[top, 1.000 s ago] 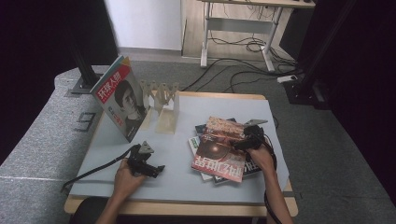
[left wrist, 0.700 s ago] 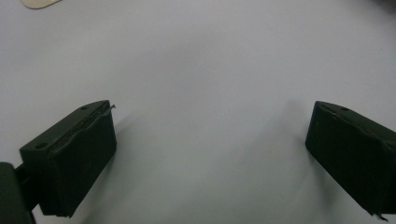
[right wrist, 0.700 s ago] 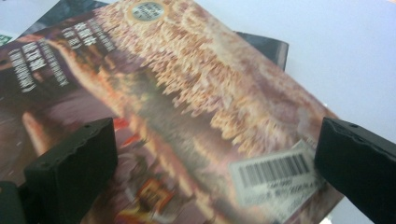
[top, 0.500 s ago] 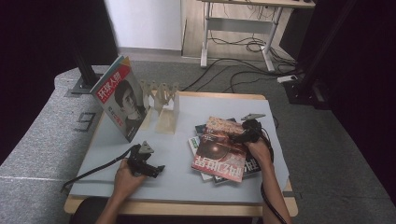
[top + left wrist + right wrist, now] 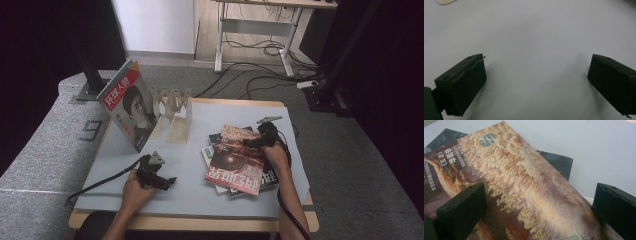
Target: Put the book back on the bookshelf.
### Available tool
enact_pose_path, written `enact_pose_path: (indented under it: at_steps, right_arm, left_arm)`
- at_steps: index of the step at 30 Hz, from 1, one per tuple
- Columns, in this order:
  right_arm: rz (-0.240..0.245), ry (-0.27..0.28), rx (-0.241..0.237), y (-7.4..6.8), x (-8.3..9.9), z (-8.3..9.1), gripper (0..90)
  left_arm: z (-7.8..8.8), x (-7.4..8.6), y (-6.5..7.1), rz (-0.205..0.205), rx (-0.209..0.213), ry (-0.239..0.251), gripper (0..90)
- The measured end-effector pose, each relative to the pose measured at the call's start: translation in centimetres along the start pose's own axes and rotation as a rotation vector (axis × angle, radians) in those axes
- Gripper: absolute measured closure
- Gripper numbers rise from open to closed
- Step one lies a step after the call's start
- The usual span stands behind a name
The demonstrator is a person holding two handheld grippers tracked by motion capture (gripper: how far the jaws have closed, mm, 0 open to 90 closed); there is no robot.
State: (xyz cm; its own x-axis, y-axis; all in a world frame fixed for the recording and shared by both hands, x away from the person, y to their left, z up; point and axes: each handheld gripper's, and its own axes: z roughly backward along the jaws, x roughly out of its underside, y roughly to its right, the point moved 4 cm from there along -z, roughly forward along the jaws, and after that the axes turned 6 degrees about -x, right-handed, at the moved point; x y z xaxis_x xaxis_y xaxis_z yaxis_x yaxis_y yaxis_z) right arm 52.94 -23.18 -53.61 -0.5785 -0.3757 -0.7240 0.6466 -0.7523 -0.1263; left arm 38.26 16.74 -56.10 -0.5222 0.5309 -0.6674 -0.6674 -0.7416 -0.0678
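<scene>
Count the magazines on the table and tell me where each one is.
At least 4: one magazine stands upright against the wooden rack at the left; the top magazine lies on a stack at the right, with at least two more beneath. Others may be hidden underneath.

top magazine [image 5: 524,185] reddish-brown w/ cream coral-like texture, dark covers under it, standing magazine [image 5: 129,111] red-and-teal with portrait, table [image 5: 200,190] pale grey-blue

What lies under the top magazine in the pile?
Under the top magazine, edges of other magazines stick out, one with a dark cover. How many there are and their covers stay hidden.
</scene>
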Motion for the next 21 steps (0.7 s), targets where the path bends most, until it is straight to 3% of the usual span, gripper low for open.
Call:
enact_pose_path:
  at_steps: [21]
  right_arm:
    - [-0.019,0.024,0.022,-1.0,1.8,1.6,0.0]
  left_arm:
    - [0.0,0.0,0.0,-0.002,0.0,-0.001,1.3]
